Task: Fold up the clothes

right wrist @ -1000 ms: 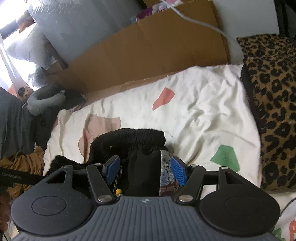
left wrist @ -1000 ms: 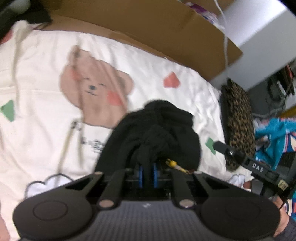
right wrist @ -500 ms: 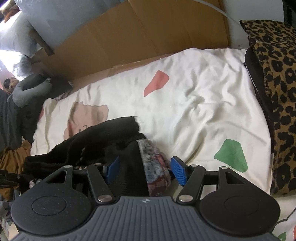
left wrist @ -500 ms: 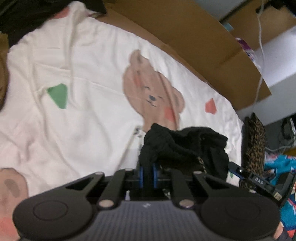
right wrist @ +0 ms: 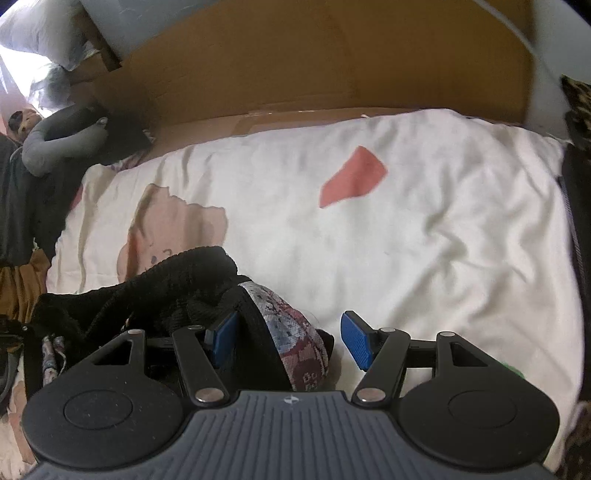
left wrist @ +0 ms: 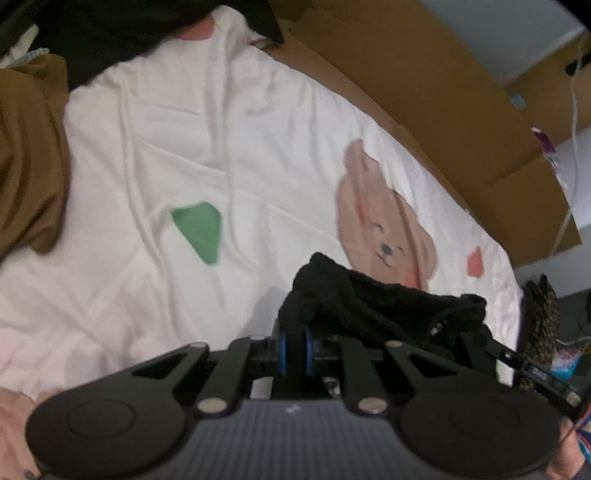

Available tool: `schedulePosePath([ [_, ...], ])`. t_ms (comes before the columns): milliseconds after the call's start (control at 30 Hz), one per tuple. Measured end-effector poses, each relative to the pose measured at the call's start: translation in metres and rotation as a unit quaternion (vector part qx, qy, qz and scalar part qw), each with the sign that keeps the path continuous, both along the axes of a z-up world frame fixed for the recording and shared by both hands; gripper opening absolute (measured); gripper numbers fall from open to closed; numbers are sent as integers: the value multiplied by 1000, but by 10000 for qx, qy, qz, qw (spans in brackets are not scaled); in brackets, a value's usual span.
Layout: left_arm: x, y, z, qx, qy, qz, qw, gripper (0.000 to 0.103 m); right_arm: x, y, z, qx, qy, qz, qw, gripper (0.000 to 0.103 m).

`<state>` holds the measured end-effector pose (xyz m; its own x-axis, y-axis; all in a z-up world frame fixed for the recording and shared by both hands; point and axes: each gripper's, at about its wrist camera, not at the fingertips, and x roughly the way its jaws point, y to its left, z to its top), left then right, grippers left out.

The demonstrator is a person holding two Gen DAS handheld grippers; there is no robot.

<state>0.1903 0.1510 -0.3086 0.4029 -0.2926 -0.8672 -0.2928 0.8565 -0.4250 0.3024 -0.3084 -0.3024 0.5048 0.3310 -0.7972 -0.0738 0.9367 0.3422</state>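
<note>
A black knit garment (left wrist: 384, 306) with a patterned grey-and-maroon inside (right wrist: 295, 332) hangs between my two grippers above a white bedsheet (left wrist: 155, 147) printed with a bear (left wrist: 384, 236). My left gripper (left wrist: 295, 345) is shut on one end of the black garment. My right gripper (right wrist: 291, 339) stands open, and the garment's (right wrist: 177, 288) folded edge lies between its blue pads (right wrist: 354, 339), against the left one. The right gripper's arm shows at the lower right of the left wrist view.
Cardboard panels (right wrist: 332, 62) stand along the far side of the bed. A brown garment (left wrist: 29, 155) and dark clothes (left wrist: 122, 29) lie at the left. A grey plush toy (right wrist: 62, 133) lies at the bed's far left corner. A leopard-print cushion (left wrist: 539, 325) lies at the right.
My left gripper has swung left with the garment, stretching it out from a bunch into a strip. My right gripper has opened wider, and the bed has slid right in its view.
</note>
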Motion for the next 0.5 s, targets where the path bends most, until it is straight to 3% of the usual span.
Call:
schedulePosePath([
  [133,2,9,-8,-205,242,92,9995,17,8,15,0,-59,65,235,9997,64],
  [267,-7,9,2,131,535,247,9982,28,11,24,3,-166,79,369,9992,64],
  [500,-11,-1,20,84,445,340,9984,36,11,24,17,-182,-18,349,9992,64],
])
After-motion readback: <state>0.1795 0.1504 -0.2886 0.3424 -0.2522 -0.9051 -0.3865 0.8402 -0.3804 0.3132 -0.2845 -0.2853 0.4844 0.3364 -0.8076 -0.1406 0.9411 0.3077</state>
